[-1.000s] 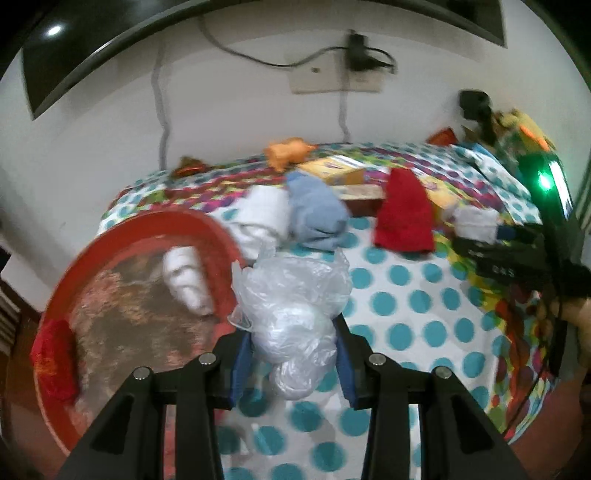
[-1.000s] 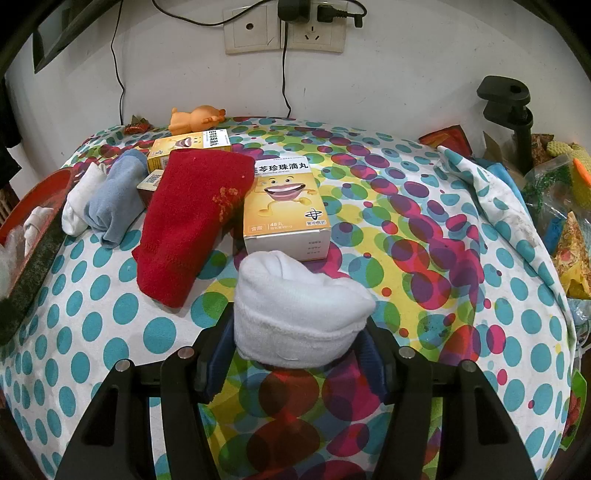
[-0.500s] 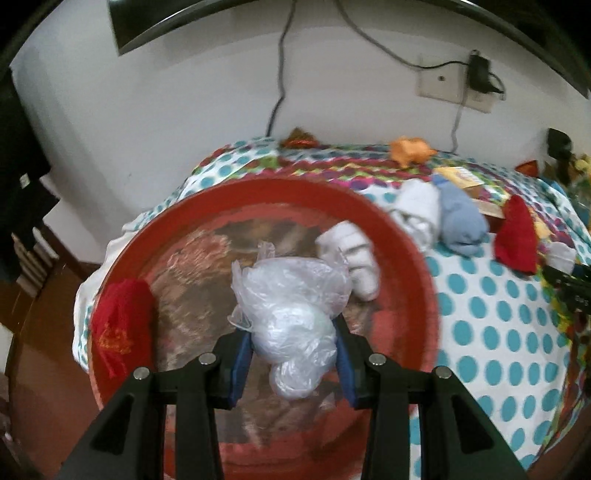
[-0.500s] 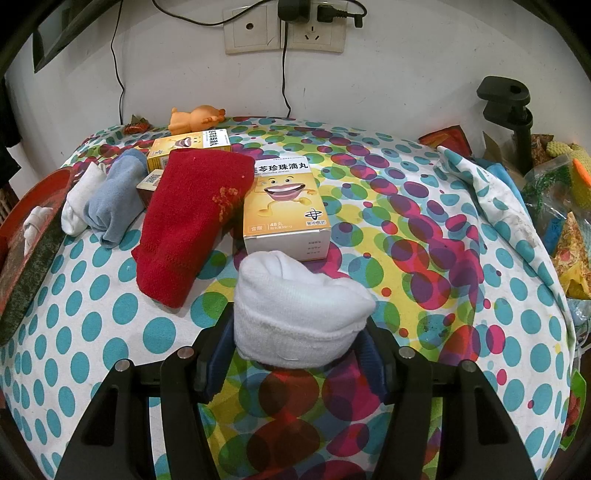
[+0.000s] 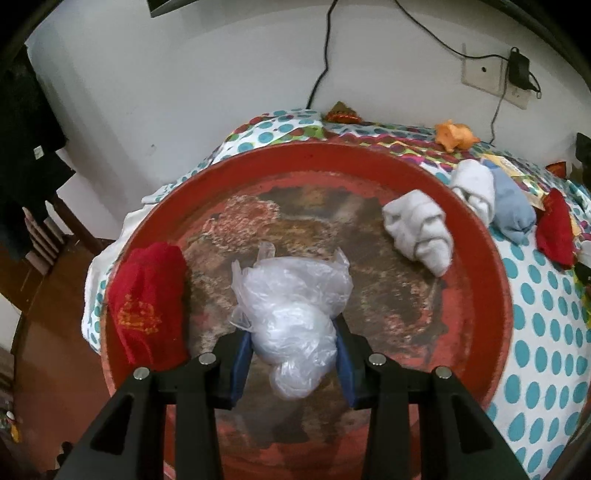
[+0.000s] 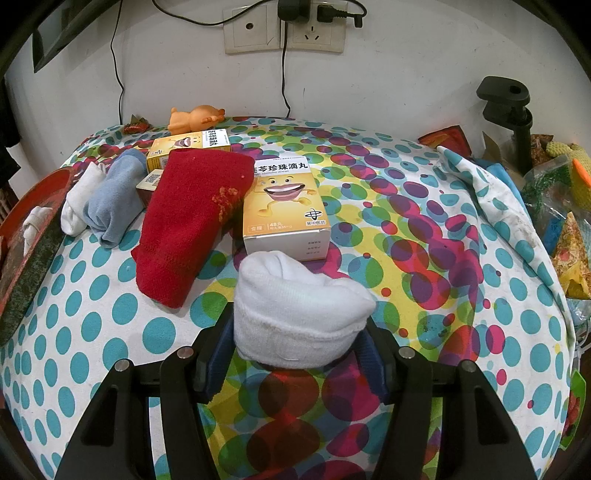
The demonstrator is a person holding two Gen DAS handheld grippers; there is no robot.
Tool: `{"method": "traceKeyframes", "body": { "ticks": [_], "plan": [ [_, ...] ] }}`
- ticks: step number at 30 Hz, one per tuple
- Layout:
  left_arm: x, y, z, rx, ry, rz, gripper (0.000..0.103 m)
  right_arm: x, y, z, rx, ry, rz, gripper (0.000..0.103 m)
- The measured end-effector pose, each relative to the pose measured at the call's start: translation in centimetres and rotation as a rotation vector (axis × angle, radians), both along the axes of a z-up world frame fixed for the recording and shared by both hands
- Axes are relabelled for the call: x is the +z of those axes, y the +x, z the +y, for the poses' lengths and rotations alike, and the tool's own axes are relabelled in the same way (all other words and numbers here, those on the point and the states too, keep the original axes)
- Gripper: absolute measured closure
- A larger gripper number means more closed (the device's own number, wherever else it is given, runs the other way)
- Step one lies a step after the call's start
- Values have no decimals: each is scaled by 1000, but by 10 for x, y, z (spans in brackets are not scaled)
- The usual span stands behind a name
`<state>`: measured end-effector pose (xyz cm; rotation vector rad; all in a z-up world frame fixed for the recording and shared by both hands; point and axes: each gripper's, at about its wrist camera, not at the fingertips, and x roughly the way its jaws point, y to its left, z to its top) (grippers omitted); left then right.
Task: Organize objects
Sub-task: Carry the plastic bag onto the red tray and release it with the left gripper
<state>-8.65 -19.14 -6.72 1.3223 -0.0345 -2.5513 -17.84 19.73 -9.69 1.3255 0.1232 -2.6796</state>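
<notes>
My left hand-held gripper (image 5: pixel 293 360) squeezes a crumpled plastic bag (image 5: pixel 291 314) over the red tray (image 5: pixel 480 266), between a red cloth (image 5: pixel 147 306) and a white sock (image 5: pixel 417 230). My right hand-held gripper (image 6: pixel 295 352) clamps a rolled white sock (image 6: pixel 295 314) on the dotted surface (image 6: pixel 424 266).

White plastered wall (image 6: pixel 406 55) behind, a little scuffed. Double socket plate (image 6: pixel 284 35) high on it, black plug seated, thin black cables (image 6: pixel 117 62) trailing down. Polka-dot cloth (image 6: pixel 424 229) spread over the table, teal and purple spots. Brown wooden floor (image 5: pixel 48 354) down at the left, dark furniture (image 5: pixel 22 147) beside it. Even indoor light.
</notes>
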Motion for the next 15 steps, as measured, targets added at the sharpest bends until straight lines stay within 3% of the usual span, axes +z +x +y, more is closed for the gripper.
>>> {"method": "traceKeyframes", "body": {
  "ticks": [15],
  "plan": [
    [-16, -1, -45, 77, 18, -33, 62, 0, 0, 0, -2, 1, 0, 45]
  ]
}}
